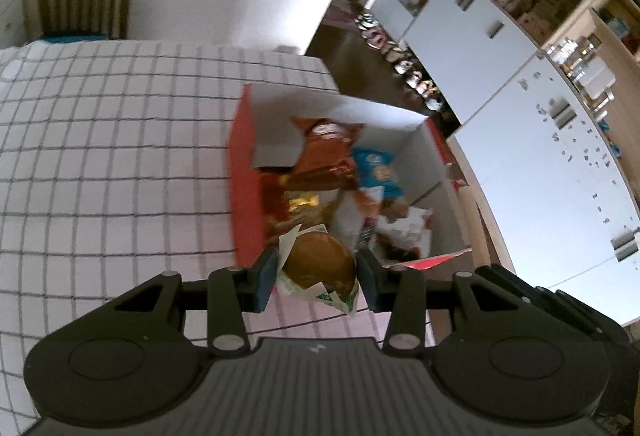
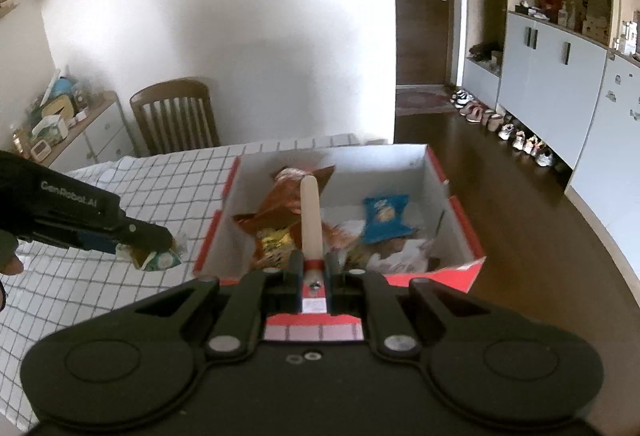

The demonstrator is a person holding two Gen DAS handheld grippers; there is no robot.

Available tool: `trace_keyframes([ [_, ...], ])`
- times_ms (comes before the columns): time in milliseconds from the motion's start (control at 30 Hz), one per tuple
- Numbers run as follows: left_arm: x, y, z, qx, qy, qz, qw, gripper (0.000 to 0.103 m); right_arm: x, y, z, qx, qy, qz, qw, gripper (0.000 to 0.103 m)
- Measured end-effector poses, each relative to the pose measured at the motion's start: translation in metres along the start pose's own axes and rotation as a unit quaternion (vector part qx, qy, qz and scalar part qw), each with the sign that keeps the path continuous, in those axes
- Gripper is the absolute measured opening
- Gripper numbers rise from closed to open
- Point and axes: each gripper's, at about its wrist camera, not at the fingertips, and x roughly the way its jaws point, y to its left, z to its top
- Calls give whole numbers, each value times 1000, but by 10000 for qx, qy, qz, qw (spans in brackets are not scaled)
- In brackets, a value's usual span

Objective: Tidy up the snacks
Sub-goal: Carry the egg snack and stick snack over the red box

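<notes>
My left gripper (image 1: 316, 276) is shut on a wrapped round bun (image 1: 320, 264) in a clear and green wrapper, held above the near left corner of the red box (image 1: 244, 180). From the right wrist view the left gripper (image 2: 156, 238) hangs over the checked cloth left of the red box (image 2: 466, 220), with the wrapped bun (image 2: 158, 258) in it. My right gripper (image 2: 313, 266) is shut on a pale sausage stick (image 2: 311, 212) with a red band, pointing up over the box. Inside lie an orange bag (image 2: 286, 204) and a blue bag (image 2: 384, 214), among several other packets.
The table carries a white checked cloth (image 1: 100, 156). A wooden chair (image 2: 176, 112) stands at its far side, by a white drawer unit (image 2: 92, 140) with clutter on top. To the right are dark floor, a row of shoes (image 2: 516, 134) and grey cabinets (image 2: 552, 76).
</notes>
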Motion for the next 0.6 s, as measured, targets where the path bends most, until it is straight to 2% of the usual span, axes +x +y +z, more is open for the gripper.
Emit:
trace_keyframes([
  [233, 27, -42, 18, 301, 59, -87, 9995, 42, 13, -34, 8, 130, -37, -137, 9998, 8],
  [600, 95, -88, 55, 681, 24, 304, 9972, 43, 51, -59, 10, 199, 193, -213, 9994, 8],
])
